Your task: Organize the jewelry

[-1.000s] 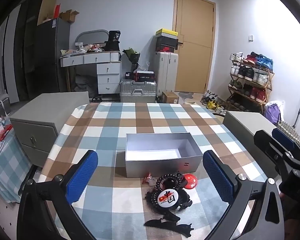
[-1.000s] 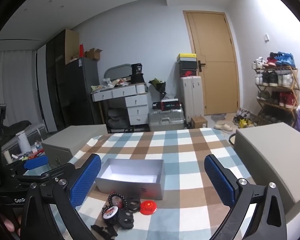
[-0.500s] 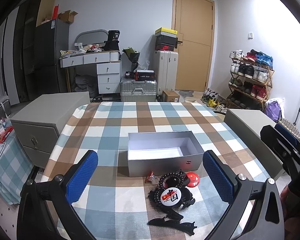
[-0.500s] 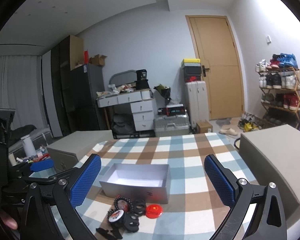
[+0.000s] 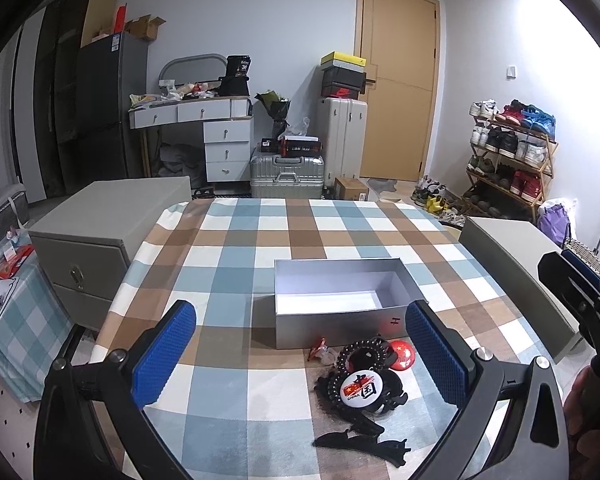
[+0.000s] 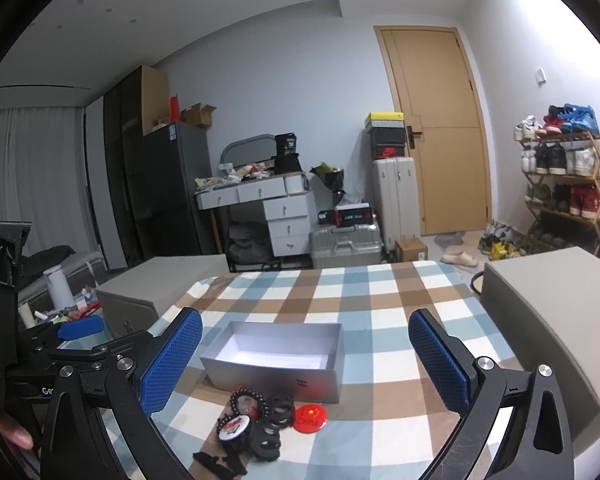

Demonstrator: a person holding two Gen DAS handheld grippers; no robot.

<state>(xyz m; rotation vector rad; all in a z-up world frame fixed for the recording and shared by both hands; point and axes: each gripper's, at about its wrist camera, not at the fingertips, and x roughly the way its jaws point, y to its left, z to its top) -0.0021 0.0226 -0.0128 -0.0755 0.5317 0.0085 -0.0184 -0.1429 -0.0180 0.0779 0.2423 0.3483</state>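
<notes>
Two claws in view, both mine, both hovering above the checked surface [image 5: 236,248] with nothing between the pads. Left claw [image 5: 300,354]: jaws spread wide, blue pads well apart. Right claw [image 6: 306,358]: likewise spread wide, holding nothing.

Silver box [image 5: 340,300] sits open-topped on the surface, at 12 o'clock from the left claw, its interior white and bare as far as visible. In the right wrist view the same box [image 6: 276,354] lies at about 11 o'clock, between the pads.

Jewelry pile lies just in front of the box's near wall, at about 5 o'clock from the box:
- round white badge [image 5: 359,388] with red and black print, lying on top of a black beaded bracelet [image 5: 362,354]
- red round badge [image 5: 400,354], at 3 o'clock of the bracelet, touching or just beside it; in the right wrist view it reads "China" [image 6: 311,418]
- small red-and-clear piece [image 5: 320,353] at 9 o'clock of the bracelet, too small to identify
- black hair clips [image 5: 360,440] at 6 o'clock of the white badge, nearest the camera

All pieces lie outside the box. Grey cabinet [image 5: 100,232] stands beside the surface at 9 o'clock
</notes>
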